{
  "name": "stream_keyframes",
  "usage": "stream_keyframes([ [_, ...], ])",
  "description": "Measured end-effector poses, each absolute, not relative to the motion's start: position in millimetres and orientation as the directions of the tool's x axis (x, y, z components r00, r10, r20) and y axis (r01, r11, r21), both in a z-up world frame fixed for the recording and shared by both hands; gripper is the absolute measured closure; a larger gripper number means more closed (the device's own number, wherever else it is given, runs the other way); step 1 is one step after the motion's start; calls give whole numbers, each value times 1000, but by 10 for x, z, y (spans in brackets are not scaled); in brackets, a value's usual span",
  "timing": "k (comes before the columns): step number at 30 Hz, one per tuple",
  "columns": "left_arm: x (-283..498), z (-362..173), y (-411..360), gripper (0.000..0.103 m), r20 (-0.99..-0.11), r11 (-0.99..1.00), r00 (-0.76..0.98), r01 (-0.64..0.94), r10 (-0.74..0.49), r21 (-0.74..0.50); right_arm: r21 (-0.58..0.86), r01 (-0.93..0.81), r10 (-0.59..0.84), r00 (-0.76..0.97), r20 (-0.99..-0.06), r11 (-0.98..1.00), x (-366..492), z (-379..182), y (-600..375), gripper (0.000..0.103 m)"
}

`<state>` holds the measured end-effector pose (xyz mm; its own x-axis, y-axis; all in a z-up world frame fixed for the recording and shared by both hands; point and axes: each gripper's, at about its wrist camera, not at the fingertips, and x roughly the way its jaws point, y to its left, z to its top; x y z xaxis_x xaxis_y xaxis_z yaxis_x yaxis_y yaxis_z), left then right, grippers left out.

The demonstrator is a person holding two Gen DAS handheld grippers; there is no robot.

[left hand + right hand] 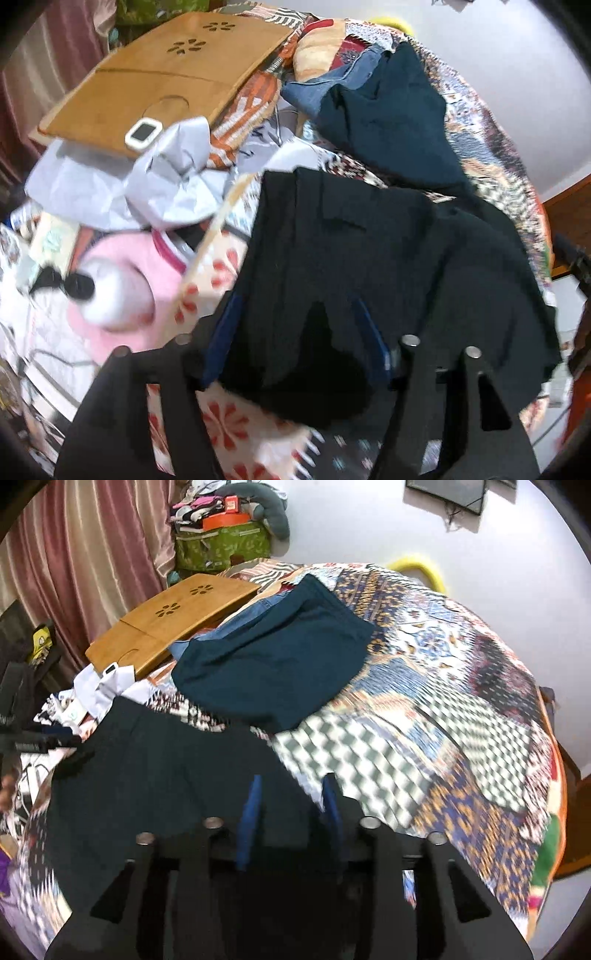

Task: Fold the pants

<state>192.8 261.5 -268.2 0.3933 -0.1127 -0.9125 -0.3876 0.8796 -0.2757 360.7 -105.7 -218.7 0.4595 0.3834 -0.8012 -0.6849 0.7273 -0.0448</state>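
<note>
On the patchwork bedspread [424, 672] we see the black pants [369, 240] lying in front of both grippers, with the teal garment [273, 657] just beyond them and a wooden lap tray [173, 620] farther back to the left. Our left gripper [295, 332] has its blue-padded fingers [373, 332] set apart with a thick bunch of the dark cloth filling the gap between them, so it appears to be pinching the pants. Our right gripper [291, 808] shows the same cloth running up between its fingers [251, 812], which also seem closed on the near edge of the pants. Motion blur softens both views. A pink plush toy [122, 291] lies left of the pants.
</note>
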Motion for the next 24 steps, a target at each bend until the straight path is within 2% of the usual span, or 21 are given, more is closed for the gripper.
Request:
stream_keyframes([
  [4, 1740, -2650, 2557, 30, -910, 859, 388, -408, -144, -309, -47, -641, 372, 502, -780, 766, 3412, -2176, -1452, 58],
  [7, 1636, -2723, 2497, 29, -905, 824, 364, -427, -219, -371, -71, -593, 336, 546, -767, 802, 3280, -2225, -1766, 51],
  [14, 1542, -2850, 2389, 25, -903, 760, 333, -500, -273, -415, -125, -475, 208, 587, -783, 871, 3062, -2485, -2432, 51],
  [17, 1510, -2885, 2397, 24, -893, 721, 329, -533, -306, -443, -102, -426, 186, 582, -792, 899, 2972, -2585, -2685, 51],
  [19, 1476, -2908, 2396, 24, -859, 668, 344, -540, -379, -512, -94, -394, 167, 577, -799, 914, 2927, -2664, -2813, 50],
  [24, 1436, -2797, 2294, 24, -848, 669, 363, -523, -385, -528, -45, -352, 161, 534, -830, 935, 2864, -2904, -2992, 50],
])
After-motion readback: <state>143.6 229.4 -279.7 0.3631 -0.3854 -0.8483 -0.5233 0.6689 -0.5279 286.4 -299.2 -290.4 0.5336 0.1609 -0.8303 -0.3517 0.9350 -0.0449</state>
